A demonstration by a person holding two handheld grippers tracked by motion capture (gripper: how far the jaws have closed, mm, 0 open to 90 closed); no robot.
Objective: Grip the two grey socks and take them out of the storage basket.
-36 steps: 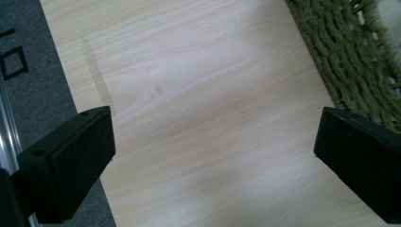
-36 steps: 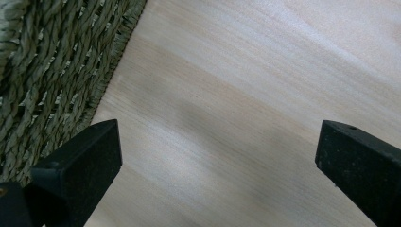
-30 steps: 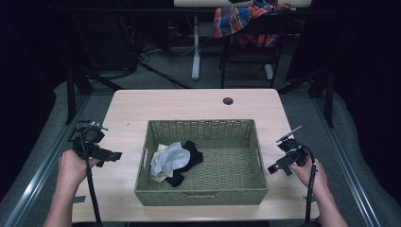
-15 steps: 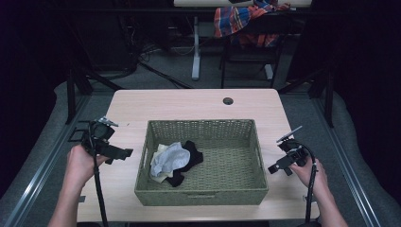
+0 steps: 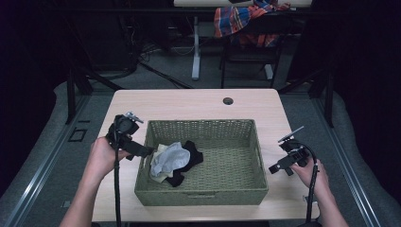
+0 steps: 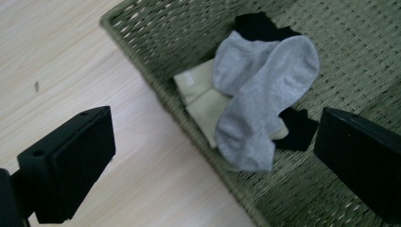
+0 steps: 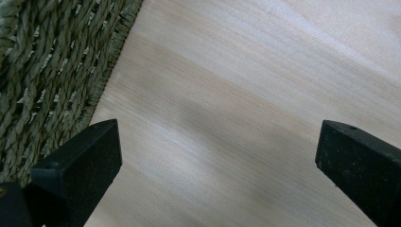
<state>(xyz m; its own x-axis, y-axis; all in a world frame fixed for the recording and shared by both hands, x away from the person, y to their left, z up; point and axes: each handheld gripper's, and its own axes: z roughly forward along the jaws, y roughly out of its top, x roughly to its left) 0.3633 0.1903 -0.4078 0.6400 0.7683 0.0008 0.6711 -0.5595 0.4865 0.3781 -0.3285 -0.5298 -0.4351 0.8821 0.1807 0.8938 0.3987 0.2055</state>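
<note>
High view: wicker basket [image 5: 246, 189] holds grey socks [image 5: 169, 159], cream and black pieces; both grippers' jaws wide apart, empty.

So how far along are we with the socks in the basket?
Nothing looks done: grey sock, cream sock and black sock all lie in the basket. The open left gripper is at its rim; the open right gripper holds nothing. Every sock remains.
</note>
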